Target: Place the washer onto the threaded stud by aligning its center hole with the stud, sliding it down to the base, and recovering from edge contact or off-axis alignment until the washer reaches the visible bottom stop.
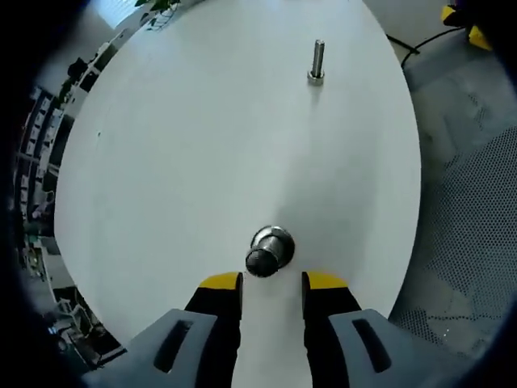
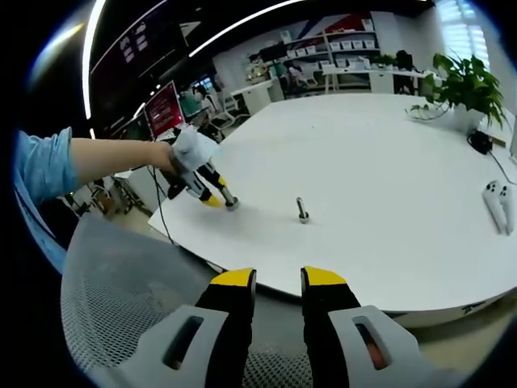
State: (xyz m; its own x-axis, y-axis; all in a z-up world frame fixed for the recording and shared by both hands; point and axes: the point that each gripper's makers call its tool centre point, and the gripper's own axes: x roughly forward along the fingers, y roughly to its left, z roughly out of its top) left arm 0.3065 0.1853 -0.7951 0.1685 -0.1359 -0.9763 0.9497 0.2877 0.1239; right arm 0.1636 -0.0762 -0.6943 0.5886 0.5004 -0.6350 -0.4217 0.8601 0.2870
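On the white surface (image 1: 178, 162) we see the threaded stud (image 1: 317, 61) standing upright, a slim metal rod with ridged threads rising from a wider hex-like base, well beyond our left gripper (image 1: 272, 281). Just ahead of that gripper's yellow-tipped black fingers lies a shiny, rounded metal piece (image 1: 268, 250), a polished disc-like top over a darker cylindrical end; we cannot tell for certain whether this is the washer. It sits between the line of the two jaws but in front of the tips, not clasped. The jaws stand a moderate way apart and hold nothing.

From the right gripper view, our right gripper (image 2: 279, 279) hangs off the edge of the surface (image 2: 380, 178), above a grey mesh chair back (image 2: 121, 275) with a fine perforated weave. Its jaws are likewise parted and empty. Across the way we see the left gripper (image 2: 216, 196) lowered to the smooth tabletop, a light blue sleeve (image 2: 40, 174) behind it, and the stud (image 2: 302, 210) near it, apart. White controllers (image 2: 499, 200) lie at the far right, beside a leafy potted plant (image 2: 460, 85). No writing is readable to us.
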